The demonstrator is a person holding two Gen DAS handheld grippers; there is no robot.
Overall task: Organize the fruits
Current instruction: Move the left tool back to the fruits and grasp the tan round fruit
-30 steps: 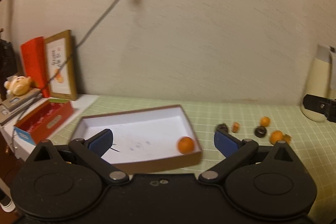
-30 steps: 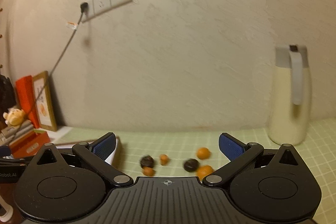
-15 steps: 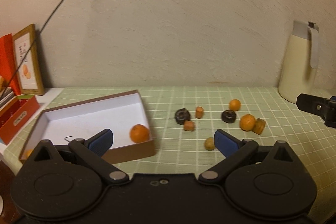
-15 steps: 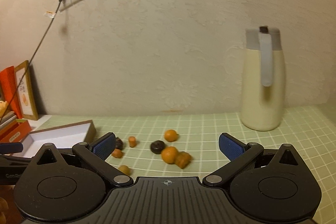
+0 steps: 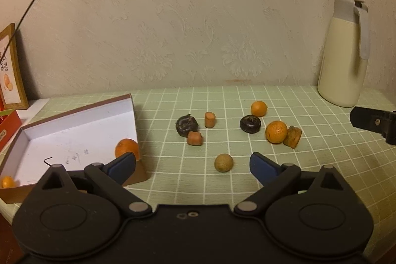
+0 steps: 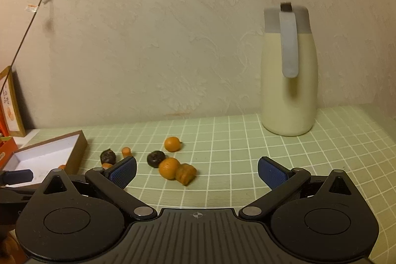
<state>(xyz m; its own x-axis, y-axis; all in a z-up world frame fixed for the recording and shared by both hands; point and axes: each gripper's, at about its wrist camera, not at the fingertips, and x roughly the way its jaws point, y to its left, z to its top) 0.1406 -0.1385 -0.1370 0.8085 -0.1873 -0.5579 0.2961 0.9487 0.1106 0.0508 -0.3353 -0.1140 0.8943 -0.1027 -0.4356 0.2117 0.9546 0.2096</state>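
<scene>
Box (image 5: 74, 125) at far left, open, white inside, with one orange (image 5: 126, 147) against its near right wall and a smaller one (image 5: 8, 181) in the near left corner

Loose fruit on the green checked cloth (image 5: 321, 165) to the right of it: dark wrinkled ball (image 5: 186, 125), two stubby orange-brown pieces (image 5: 210, 119) (image 5: 194, 138), tan round fruit (image 5: 223, 162) nearest, second dark ball (image 5: 250, 124), small orange (image 5: 259, 108), bigger orange (image 5: 276, 131) touching a brown chunk (image 5: 292, 136)

Probably light, firm, apt to roll; best pinched across the widest part, gently, since the wrinkled ones look soft

Left gripper (image 5: 193, 165) empty, jaws wide but closing, tan fruit ahead between the tips, untouched

Right gripper (image 6: 196, 172) spread wide, holding nothing, over bare cloth right of the pile

Cream jug (image 5: 344, 53) far right, well clear; touching pair likely to shift together
</scene>
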